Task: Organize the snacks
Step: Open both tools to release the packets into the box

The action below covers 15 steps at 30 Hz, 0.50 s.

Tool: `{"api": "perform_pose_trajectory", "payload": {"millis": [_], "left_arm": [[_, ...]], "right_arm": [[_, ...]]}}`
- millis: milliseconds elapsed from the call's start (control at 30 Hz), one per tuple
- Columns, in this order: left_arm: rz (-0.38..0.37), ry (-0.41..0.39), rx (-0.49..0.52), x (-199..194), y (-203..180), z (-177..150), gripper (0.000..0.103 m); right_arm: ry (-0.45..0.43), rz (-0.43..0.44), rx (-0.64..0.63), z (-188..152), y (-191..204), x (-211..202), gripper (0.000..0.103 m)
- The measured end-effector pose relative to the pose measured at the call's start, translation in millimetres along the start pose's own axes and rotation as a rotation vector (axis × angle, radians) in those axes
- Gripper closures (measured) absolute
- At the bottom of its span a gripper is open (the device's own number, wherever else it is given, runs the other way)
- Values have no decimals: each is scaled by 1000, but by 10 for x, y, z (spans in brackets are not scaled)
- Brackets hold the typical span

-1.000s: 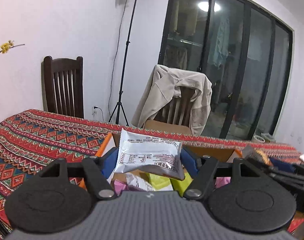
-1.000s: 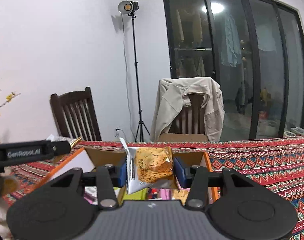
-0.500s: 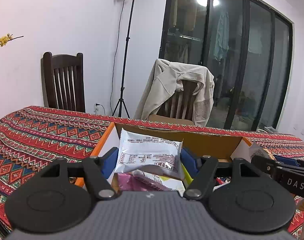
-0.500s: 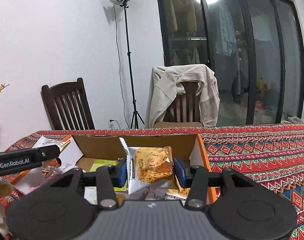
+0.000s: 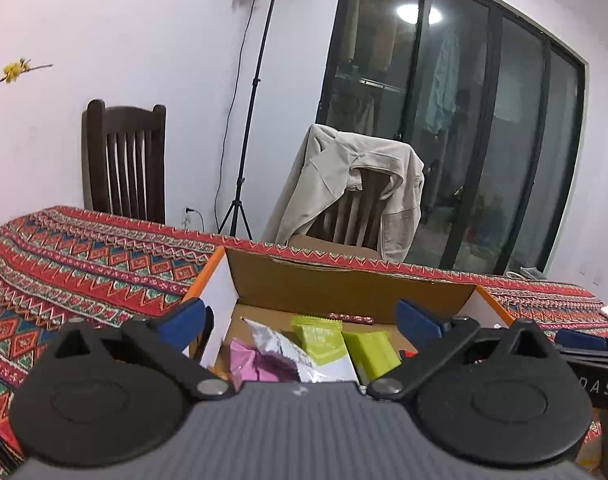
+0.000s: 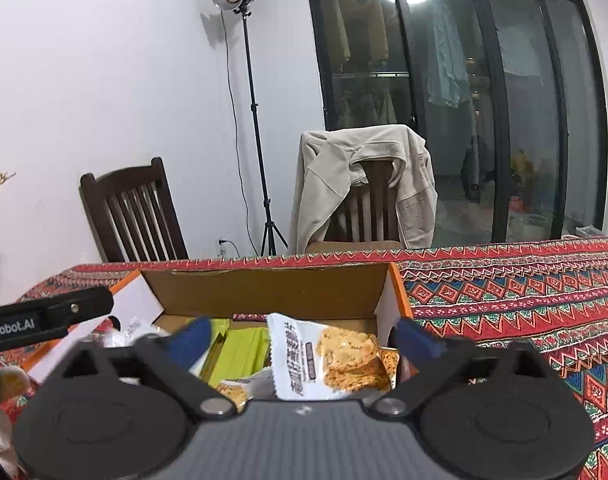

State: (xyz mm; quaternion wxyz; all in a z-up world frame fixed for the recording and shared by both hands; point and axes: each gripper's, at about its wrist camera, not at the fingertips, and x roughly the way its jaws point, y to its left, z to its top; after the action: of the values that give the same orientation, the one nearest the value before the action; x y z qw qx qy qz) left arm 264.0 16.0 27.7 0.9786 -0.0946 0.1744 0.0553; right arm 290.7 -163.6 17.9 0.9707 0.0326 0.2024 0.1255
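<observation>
- Left gripper: jaws opening and spread wide, blue pads well apart, nothing pressed between them. It hangs over the left part of the cardboard box.
- Below the left gripper, inside the box: a silver-white packet lying tilted over a pink packet, with two lime-green packets just to its right. A thin patterned stick lies by the back wall.
- The box has orange outer edges and white flaps and stands on a table covered by a red patterned cloth.
- Right gripper: jaws opening, pads wide apart and clear of the cookie packet, which is released. The packet sits between the pads, resting on other snacks in the right part of the box; whether it has fully settled is hard to judge from this angle.
- Left of it in the right wrist view: lime-green packets; another cookie packet shows partly at the lower edge.
- Background: a dark wooden chair, a light stand, a second chair draped with a beige jacket, dark glass doors.
</observation>
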Motion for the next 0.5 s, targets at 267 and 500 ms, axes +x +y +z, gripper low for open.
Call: {"api": "perform_pose_trajectory", "payload": {"millis": [267,500], "left_arm": [[14,1,5,4,-14,-9,0],[9,8,-6,-34,-23,26,0]], "right_arm": [[18,-21,4,-25,-9,26,0],[19,-19,8,-1,2,-24,0]]}}
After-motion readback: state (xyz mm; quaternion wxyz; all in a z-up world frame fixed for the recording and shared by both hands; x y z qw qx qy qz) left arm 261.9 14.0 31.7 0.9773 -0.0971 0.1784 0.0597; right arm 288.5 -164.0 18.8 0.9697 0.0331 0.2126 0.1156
